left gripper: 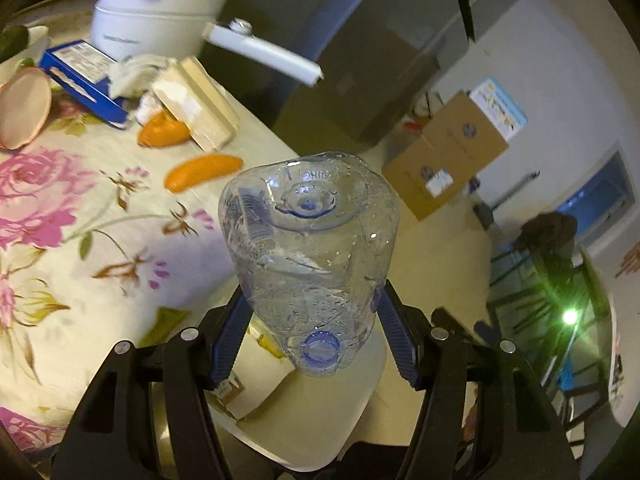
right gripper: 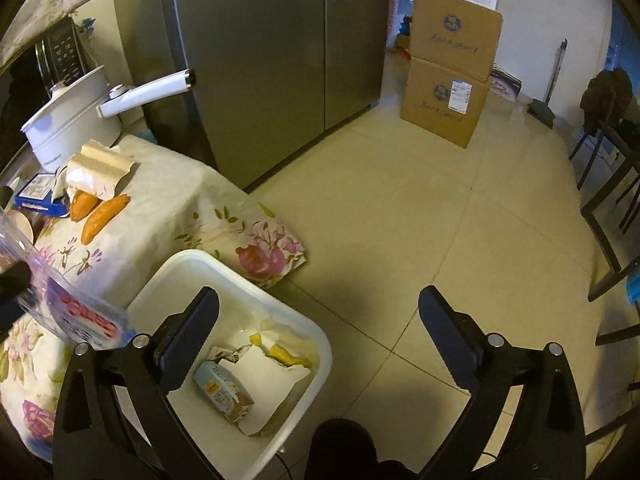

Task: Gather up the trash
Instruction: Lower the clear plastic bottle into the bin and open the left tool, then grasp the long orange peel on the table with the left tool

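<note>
In the left wrist view, we are holding the clear plastic bottle [left gripper: 308, 248] with the left gripper [left gripper: 314, 320], its jaws pinching the neck end just above the blue cap, out past the bench [left gripper: 80, 200] edge; it looks light, thin-walled, easily crushed and slippery. In the right wrist view, we are keeping the right gripper [right gripper: 320, 320] spread and holding nothing over the white bin [right gripper: 304, 332], the bottle showing at far left.

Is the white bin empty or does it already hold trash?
Not empty. The right wrist view shows the white bin holding a small carton, white paper and yellow scraps.
</note>
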Demonstrator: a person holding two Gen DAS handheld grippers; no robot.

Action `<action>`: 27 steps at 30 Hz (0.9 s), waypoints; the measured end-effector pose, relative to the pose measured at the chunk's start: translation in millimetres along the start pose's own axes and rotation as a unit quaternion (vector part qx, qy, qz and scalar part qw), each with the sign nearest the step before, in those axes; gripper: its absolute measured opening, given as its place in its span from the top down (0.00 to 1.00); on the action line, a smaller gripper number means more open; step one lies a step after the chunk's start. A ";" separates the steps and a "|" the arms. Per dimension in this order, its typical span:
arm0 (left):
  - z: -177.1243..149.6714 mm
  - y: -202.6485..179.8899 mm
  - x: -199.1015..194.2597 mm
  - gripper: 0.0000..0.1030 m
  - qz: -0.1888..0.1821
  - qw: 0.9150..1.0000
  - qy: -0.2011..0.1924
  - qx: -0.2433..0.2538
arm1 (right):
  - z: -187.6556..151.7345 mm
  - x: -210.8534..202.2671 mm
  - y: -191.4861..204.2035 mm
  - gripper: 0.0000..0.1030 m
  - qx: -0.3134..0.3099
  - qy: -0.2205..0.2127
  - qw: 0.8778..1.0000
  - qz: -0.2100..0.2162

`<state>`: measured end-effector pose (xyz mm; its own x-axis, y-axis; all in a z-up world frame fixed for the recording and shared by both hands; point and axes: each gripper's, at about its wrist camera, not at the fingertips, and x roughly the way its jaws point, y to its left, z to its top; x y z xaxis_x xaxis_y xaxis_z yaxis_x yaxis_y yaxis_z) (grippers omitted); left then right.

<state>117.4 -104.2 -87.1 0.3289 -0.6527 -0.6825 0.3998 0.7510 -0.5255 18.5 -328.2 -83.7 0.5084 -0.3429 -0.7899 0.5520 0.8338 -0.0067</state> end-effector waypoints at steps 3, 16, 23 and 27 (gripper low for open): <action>-7.3 -3.9 17.4 0.39 0.002 0.999 0.034 0.012 | 0.5 1.1 -3.3 0.07 0.005 0.002 1.000 0.001; -19.0 8.6 43.9 0.33 0.018 0.996 0.082 -0.001 | 1.3 7.5 -4.4 0.07 0.011 0.019 1.000 0.015; -6.2 20.0 35.9 0.33 0.041 0.998 0.048 -0.011 | 2.1 14.2 10.6 0.07 0.004 0.037 0.999 0.039; 5.8 37.2 34.1 0.33 0.062 0.997 0.034 -0.028 | 0.9 18.2 24.6 0.07 -0.010 0.051 0.997 0.055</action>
<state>148.5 -99.1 -127.0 0.3129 -0.5475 -0.7761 0.3104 0.8312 -0.4612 42.0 -314.4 -97.7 0.4954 -0.2043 -0.8443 0.4832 0.8725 0.0724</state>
